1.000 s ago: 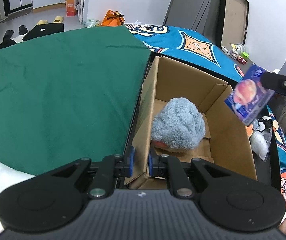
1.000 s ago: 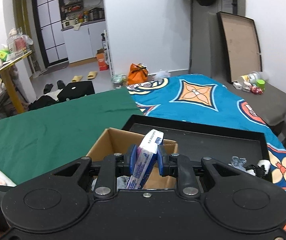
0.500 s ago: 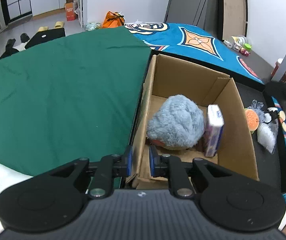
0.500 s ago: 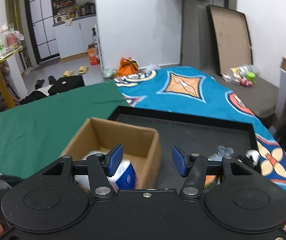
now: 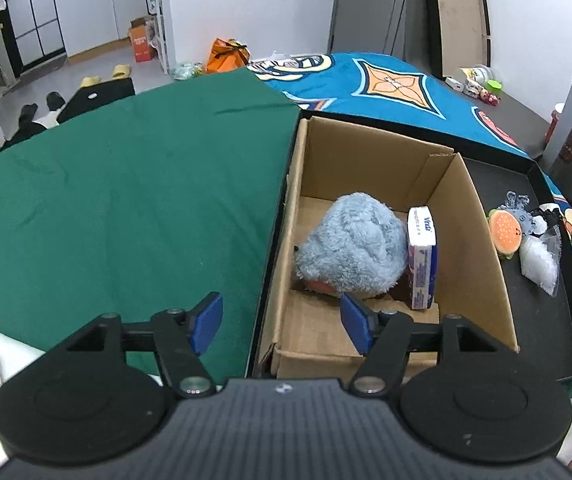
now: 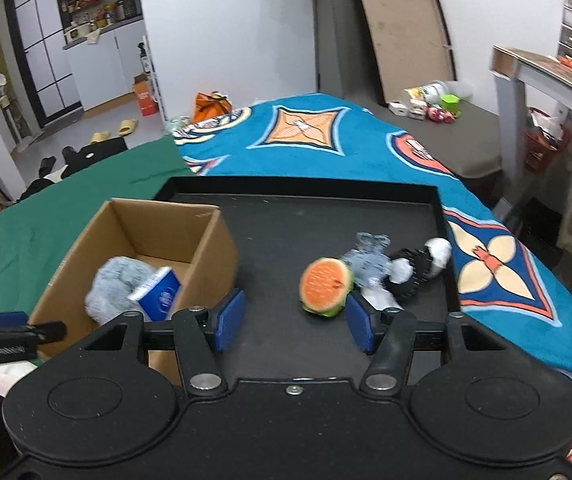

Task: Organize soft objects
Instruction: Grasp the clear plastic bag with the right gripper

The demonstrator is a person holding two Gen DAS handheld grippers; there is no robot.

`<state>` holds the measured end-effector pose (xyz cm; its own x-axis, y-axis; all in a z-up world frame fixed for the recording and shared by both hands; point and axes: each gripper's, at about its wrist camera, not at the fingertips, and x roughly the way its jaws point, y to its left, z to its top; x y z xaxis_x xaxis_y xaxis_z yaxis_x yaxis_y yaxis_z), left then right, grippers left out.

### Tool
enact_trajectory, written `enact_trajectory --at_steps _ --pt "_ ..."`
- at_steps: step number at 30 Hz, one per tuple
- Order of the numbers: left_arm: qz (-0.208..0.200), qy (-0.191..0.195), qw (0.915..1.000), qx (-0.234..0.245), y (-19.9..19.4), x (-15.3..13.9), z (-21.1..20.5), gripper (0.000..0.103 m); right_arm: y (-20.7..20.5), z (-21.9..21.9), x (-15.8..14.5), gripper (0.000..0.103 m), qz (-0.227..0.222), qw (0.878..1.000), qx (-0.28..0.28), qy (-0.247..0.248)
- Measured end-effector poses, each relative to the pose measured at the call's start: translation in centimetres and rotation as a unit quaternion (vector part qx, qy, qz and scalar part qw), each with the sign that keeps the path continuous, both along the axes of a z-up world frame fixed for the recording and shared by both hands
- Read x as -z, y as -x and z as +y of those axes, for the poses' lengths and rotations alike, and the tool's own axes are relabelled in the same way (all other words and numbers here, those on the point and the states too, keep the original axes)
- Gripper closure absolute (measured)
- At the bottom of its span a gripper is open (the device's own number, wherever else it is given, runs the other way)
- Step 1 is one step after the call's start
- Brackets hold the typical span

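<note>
Both hand-held grippers gape wide, holding nothing: the left hand-held gripper [image 5: 282, 322] just before the box [image 5: 481, 264], the right hand-held gripper [image 6: 293, 322] just short of the burger toy [image 6: 325, 286].

The tissue pack [image 5: 421, 258] in the box reads "Vinda" on top.

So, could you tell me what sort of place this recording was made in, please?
Probably a lived-in home or studio flat: a bed-like surface under a patterned blue blanket, white kitchen cabinets beyond the doorway, and yellow slippers on the floor.
</note>
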<state>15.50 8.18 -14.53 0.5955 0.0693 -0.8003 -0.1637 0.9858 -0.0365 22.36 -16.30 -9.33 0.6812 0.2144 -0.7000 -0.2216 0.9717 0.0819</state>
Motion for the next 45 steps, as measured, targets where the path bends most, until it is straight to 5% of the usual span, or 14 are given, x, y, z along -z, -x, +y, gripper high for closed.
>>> enact_trajectory --at_steps 33,38,40,45 --pt "0.017 -0.093 0.9955 -0.001 -1.6 0.2 -3.3 0.021 -4.1 -6.1 8.5 0.047 0.051 0.997 0.054 -0.010" --pt "0.049 -0.119 0.9917 0.006 -2.5 1.1 -4.2 0.021 -4.9 -6.0 9.2 0.056 0.055 0.997 0.051 -0.017" --pt "0.053 -0.121 0.9912 0.003 -2.7 1.2 -4.2 0.021 -5.1 -6.0 9.7 0.078 0.060 0.997 0.047 -0.011" --pt "0.047 -0.135 0.9897 0.005 -2.4 0.9 -4.8 0.021 -5.3 -6.7 10.3 0.086 0.079 0.995 0.054 -0.022"
